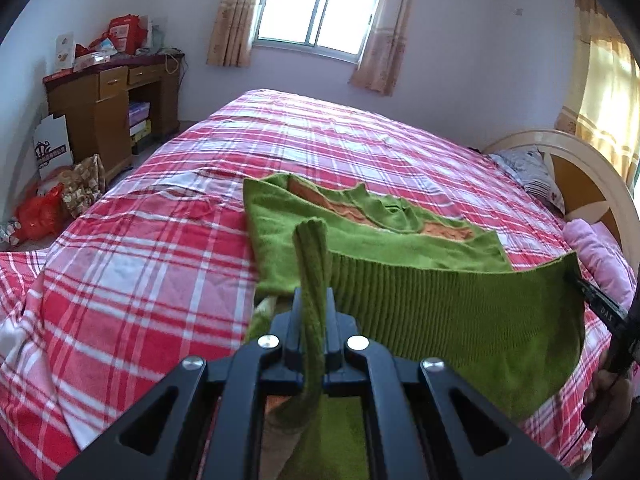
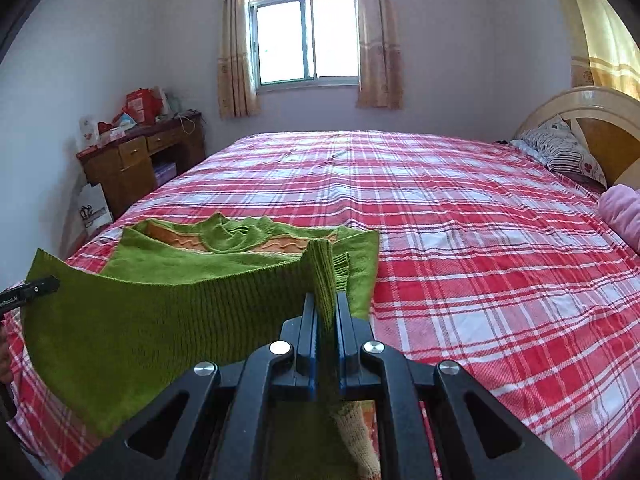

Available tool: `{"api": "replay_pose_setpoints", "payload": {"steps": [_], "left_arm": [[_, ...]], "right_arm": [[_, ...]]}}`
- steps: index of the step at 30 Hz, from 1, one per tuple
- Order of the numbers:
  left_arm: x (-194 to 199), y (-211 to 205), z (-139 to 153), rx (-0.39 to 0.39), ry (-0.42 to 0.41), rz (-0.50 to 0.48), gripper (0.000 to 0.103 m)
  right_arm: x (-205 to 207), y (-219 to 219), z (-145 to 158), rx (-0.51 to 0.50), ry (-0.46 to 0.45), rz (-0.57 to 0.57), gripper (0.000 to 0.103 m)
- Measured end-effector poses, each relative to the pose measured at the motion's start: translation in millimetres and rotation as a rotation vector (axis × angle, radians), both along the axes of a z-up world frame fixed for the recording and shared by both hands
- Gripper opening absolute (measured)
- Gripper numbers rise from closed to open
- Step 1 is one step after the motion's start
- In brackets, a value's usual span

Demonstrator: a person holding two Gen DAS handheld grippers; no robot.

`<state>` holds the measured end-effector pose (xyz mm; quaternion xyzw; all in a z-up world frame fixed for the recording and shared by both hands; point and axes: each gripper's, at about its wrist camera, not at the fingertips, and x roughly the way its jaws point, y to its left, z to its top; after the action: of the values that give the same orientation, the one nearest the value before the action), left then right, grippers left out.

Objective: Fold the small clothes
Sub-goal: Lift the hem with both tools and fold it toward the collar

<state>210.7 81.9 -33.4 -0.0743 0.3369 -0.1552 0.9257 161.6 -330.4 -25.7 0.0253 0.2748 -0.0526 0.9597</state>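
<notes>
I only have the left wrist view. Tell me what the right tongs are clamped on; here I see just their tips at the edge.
Observer: The right tongs are shut on a bunched corner of the green sweater's ribbed hem.
Operator: Report what lies to the right of that corner.
Observer: Bare plaid bedspread, with nothing on it out to the pink blanket by the headboard.
Operator: Describe what hangs under the right tongs.
Observer: A pale knitted piece trails below the tongs, its end out of frame.
</notes>
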Motion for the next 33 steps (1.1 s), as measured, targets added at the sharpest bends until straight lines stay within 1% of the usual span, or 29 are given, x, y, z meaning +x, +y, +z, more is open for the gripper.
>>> {"api": "replay_pose_setpoints", "payload": {"steps": [8, 14, 18, 22, 28, 31, 33], "left_arm": [[30.8, -8.5, 0.2, -0.019, 0.018, 0.022, 0.005], [57.8, -10.6, 2.7, -0.046, 0.027, 0.046, 0.005], [76.2, -15.0, 2.6, -0.039, 0.035, 0.063, 0.005], [91.2, -15.2, -0.6, -0.067, 0.060, 0.084, 0.005], [114.8, -19.2, 0.2, -0.050, 0.058, 0.104, 0.005], [126.4, -18.9, -0.8, -0.049, 0.064, 0.112, 0.005], [137.7, -18.3, -0.4, -0.055, 0.069, 0.116, 0.005]], "right_arm": [[27.1, -6.8, -1.8, -0.001, -0.005, -0.029, 0.006], [54.9, -12.6, -3.5, -0.004, 0.011, -0.034, 0.006], [70.5, -15.5, -2.5, -0.014, 0.013, -0.036, 0.006], [84.8, -18.1, -4.1, -0.017, 0.025, -0.038, 0.006], [110.2, -20.5, -4.9, -0.027, 0.029, -0.040, 0.006], [124.8, -24.6, -5.9, -0.009, 0.038, -0.044, 0.006], [134.4, -26.0, -5.7, -0.014, 0.045, -0.045, 0.006]]}}
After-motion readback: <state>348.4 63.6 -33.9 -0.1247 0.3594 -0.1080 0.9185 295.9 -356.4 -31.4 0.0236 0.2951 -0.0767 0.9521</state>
